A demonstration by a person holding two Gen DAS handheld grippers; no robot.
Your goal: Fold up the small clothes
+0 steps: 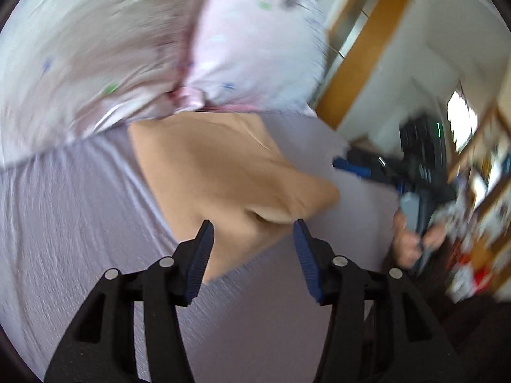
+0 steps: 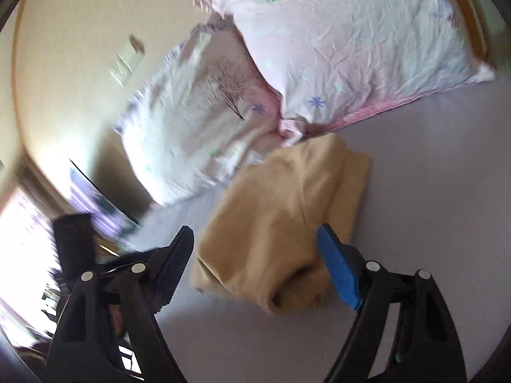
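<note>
A small tan garment lies folded on the lavender bed sheet; it also shows in the right wrist view, bunched at its near end. My left gripper is open and empty, hovering just short of the garment's near edge. My right gripper is open and empty above the garment's near part. The right gripper also shows in the left wrist view, blurred, at the sheet's right edge, held by a hand.
Two pale pink pillows with small flower prints lie at the head of the bed, touching the garment's far end. A wooden door frame and cluttered shelves stand to the right. The wall carries a switch plate.
</note>
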